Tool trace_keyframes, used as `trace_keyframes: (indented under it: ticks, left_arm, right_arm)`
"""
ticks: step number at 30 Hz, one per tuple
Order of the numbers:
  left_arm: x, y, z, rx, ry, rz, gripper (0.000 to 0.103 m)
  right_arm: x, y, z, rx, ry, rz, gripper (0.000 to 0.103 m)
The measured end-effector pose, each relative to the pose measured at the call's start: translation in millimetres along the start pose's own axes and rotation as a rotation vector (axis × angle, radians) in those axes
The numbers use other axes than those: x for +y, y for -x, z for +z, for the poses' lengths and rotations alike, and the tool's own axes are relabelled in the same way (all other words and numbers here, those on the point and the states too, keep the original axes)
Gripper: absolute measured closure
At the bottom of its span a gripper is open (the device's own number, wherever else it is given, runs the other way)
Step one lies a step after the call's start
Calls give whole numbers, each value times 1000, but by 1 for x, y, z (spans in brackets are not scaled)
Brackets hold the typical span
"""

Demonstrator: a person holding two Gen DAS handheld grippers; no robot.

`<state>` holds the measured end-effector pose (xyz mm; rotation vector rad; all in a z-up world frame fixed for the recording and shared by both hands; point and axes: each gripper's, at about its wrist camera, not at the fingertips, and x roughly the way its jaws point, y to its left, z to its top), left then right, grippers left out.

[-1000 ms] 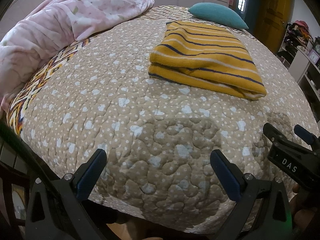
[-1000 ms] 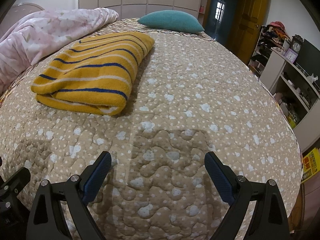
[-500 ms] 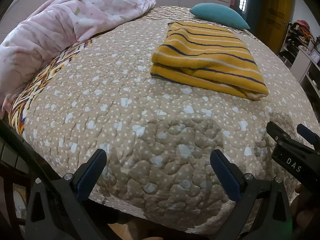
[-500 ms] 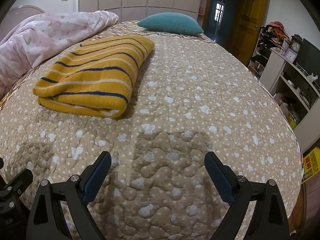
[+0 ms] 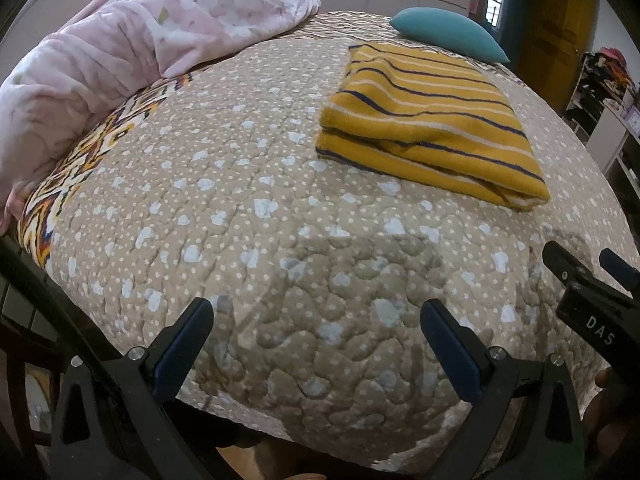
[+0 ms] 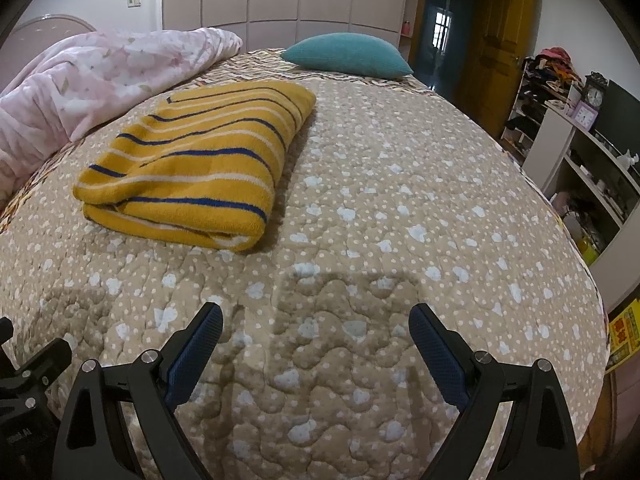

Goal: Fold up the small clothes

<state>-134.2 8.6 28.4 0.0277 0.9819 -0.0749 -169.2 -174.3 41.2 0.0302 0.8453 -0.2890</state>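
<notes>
While both hand-held grippers [image 5: 316, 328] [image 6: 316, 332] hover spread and empty, the folded striped garment [image 6: 192, 164] lies beyond bare quilt [image 6: 400, 220].

Folded garment [image 5: 432, 128] on quilt [image 5: 240, 208], pillow [image 5: 448, 36] behind

The right gripper [image 6: 316, 320] hangs over the near edge of the quilt [image 6: 400, 208], its jaws spread wide with nothing between them. Ahead of its left finger lies a folded yellow striped garment [image 6: 192, 160], well apart from the tips. Farther ahead sits a teal pillow [image 6: 346, 55], and far off to the left a pink blanket [image 6: 92, 76] is heaped. Shelves [image 6: 576, 148] stand off to the right.
</notes>
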Motion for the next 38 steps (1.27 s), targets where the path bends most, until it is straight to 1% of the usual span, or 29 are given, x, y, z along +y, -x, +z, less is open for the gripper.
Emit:
trace_keyframes:
  ticks: [9,13,17,27,33,35,38]
  left_arm:
    - [12,-8,17,10,28,22,0]
    - [19,-8,33,-14,33,48,0]
    - [25,-9,44,-22,42,59,0]
    - [20,-24,49,9,39,31,0]
    - [19,-27,55,0,40,17,0]
    - [18,-28,57,-1,36,6,0]
    - [22,-32,64,17,38,-17,0]
  right_arm:
    - [10,-10,14,-2,39,23,7]
    - [14,-12,25,-18,56,37,7]
    - [18,-11,35,-35,64,48,7]
    - [28,-19,47,-34,89,60,7]
    - [34,-27,53,-19,99,56,7]
    - [36,-29,53,-13,100,57,7]
    - [38,-32,54,-4,105,63,7]
